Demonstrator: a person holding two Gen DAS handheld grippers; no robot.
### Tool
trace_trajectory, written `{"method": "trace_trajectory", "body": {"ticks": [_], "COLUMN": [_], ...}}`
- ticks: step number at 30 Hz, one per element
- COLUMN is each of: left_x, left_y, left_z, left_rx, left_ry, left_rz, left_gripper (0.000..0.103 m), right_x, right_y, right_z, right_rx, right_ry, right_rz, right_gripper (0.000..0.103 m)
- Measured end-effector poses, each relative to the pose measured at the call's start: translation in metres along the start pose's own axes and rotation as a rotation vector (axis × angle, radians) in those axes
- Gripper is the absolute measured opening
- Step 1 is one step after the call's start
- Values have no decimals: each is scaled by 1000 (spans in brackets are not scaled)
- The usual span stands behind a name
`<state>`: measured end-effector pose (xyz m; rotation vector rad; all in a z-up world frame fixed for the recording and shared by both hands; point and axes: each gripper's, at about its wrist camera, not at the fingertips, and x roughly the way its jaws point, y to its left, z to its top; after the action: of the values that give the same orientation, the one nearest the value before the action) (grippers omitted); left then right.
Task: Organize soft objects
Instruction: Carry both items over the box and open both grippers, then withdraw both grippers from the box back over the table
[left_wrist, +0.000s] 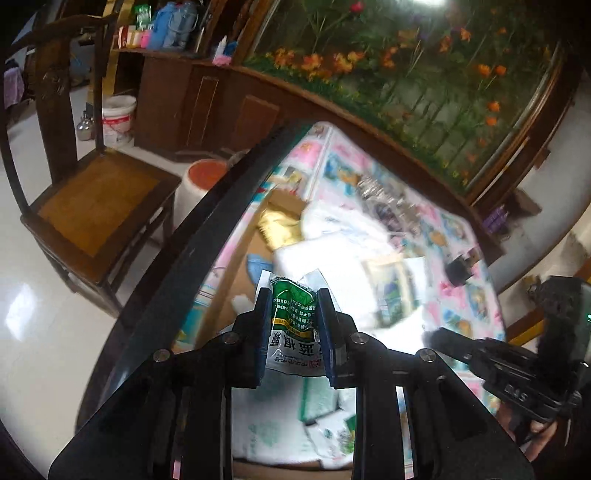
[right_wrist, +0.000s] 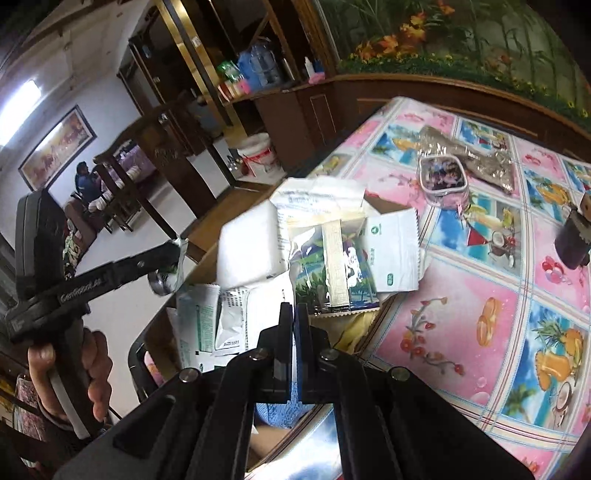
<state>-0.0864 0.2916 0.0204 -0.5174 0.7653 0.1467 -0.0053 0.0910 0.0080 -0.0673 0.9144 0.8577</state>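
Observation:
My left gripper (left_wrist: 293, 299) is shut on a green and white sachet (left_wrist: 293, 317) and holds it above a cardboard box (left_wrist: 236, 280) full of soft packets. In the right wrist view the box holds a white foam block (right_wrist: 249, 247), a clear printed packet (right_wrist: 332, 266), a white packet with green marks (right_wrist: 393, 251) and several white sachets (right_wrist: 207, 317). My right gripper (right_wrist: 294, 308) is shut and empty, just above the near side of the pile. The left gripper (right_wrist: 162, 258) shows at the left of that view in a person's hand.
The box sits at the edge of a table with a pink fruit-print cloth (right_wrist: 480, 295). On the cloth lie a small square pouch (right_wrist: 443, 177), a crinkled clear bag (right_wrist: 476, 155) and a dark cup (right_wrist: 572, 236). A wooden chair (left_wrist: 96, 206) stands left of the table.

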Motion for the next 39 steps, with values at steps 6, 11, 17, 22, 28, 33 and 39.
{"method": "trace_trajectory", "body": {"ticks": [6, 11, 17, 22, 28, 33, 39], "left_x": [19, 28, 12, 7, -7, -27, -17], "left_y": [10, 25, 30, 25, 16, -24, -80], "left_z": [7, 7, 0, -5, -13, -15, -9], "left_rx": [-11, -71, -116, -104, -123, -42, 30], "left_ry": [88, 142, 119, 113, 62, 0, -13], "left_rz": [6, -48, -126, -174, -231, -240, -329], "left_gripper": [24, 32, 66, 66, 66, 66, 72], "right_x": [-1, -1, 3, -3, -19, -28, -42], "right_y": [6, 12, 14, 7, 0, -9, -64], "right_z": [-4, -5, -5, -7, -7, -2, 0], "right_rx": [-3, -3, 3, 44, 60, 61, 217], "right_ry": [3, 3, 20, 13, -1, -21, -80], "right_rz": [-25, -13, 10, 60, 158, 164, 110], "right_gripper": [0, 1, 2, 3, 3, 3, 86]}}
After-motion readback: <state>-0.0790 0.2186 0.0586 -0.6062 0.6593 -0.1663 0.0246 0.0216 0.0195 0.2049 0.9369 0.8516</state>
